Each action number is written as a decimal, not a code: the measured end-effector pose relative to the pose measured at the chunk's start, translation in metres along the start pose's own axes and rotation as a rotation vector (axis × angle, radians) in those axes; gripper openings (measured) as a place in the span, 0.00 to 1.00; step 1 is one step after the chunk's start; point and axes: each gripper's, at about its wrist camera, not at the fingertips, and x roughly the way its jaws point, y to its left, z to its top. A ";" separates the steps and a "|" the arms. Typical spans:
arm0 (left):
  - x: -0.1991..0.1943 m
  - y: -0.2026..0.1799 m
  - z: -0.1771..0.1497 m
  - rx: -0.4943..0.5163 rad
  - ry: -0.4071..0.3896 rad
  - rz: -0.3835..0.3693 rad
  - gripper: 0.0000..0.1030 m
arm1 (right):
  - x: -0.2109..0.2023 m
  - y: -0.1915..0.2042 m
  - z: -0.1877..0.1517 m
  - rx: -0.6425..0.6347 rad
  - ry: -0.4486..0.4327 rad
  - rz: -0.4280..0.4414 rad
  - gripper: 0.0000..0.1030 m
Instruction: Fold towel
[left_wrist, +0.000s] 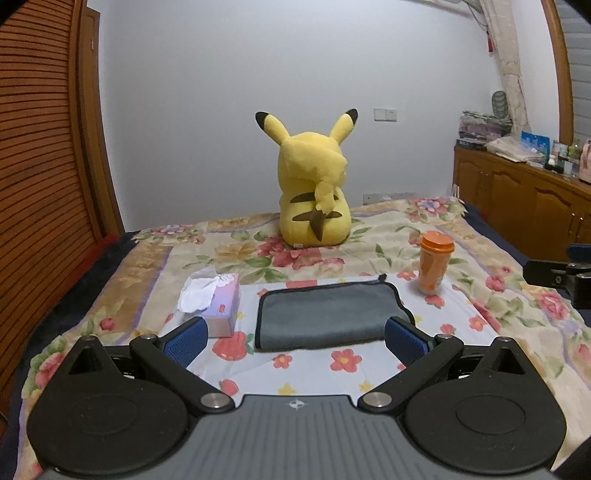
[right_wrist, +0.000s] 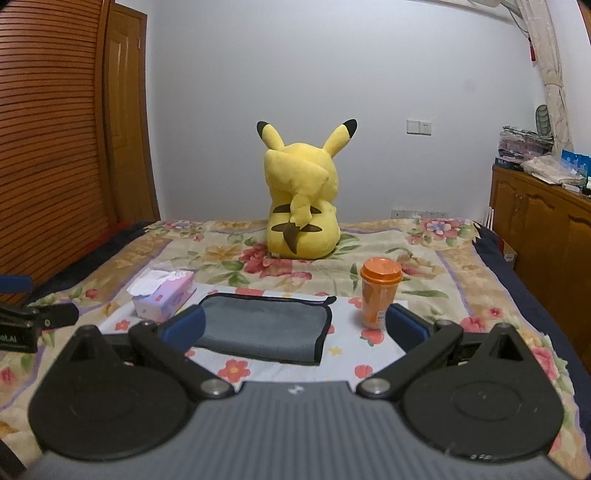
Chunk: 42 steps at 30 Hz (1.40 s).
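Note:
A grey towel (left_wrist: 328, 315) with a dark border lies folded flat on the floral bedsheet (left_wrist: 314, 369); it also shows in the right wrist view (right_wrist: 266, 328). My left gripper (left_wrist: 295, 338) is open and empty, held just in front of the towel's near edge, above the sheet. My right gripper (right_wrist: 295, 326) is open and empty, also in front of the towel, with the towel toward its left finger. Part of the right gripper shows at the right edge of the left wrist view (left_wrist: 561, 277), and part of the left gripper shows at the left edge of the right wrist view (right_wrist: 33, 321).
A tissue box (left_wrist: 218, 302) stands left of the towel and an orange-lidded cup (left_wrist: 434, 262) right of it. A yellow plush toy (left_wrist: 314, 192) sits at the bed's far end. A wooden wardrobe (left_wrist: 44, 147) is on the left, a wooden cabinet (left_wrist: 524, 199) on the right.

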 end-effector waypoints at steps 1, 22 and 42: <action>-0.002 -0.002 -0.002 0.004 0.001 -0.001 1.00 | -0.001 0.000 -0.002 -0.001 0.002 0.000 1.00; -0.012 -0.005 -0.056 -0.022 0.021 0.001 1.00 | -0.015 0.009 -0.050 -0.007 0.041 0.000 1.00; 0.001 0.002 -0.090 -0.059 0.061 0.015 1.00 | -0.007 0.013 -0.084 -0.012 0.102 -0.023 1.00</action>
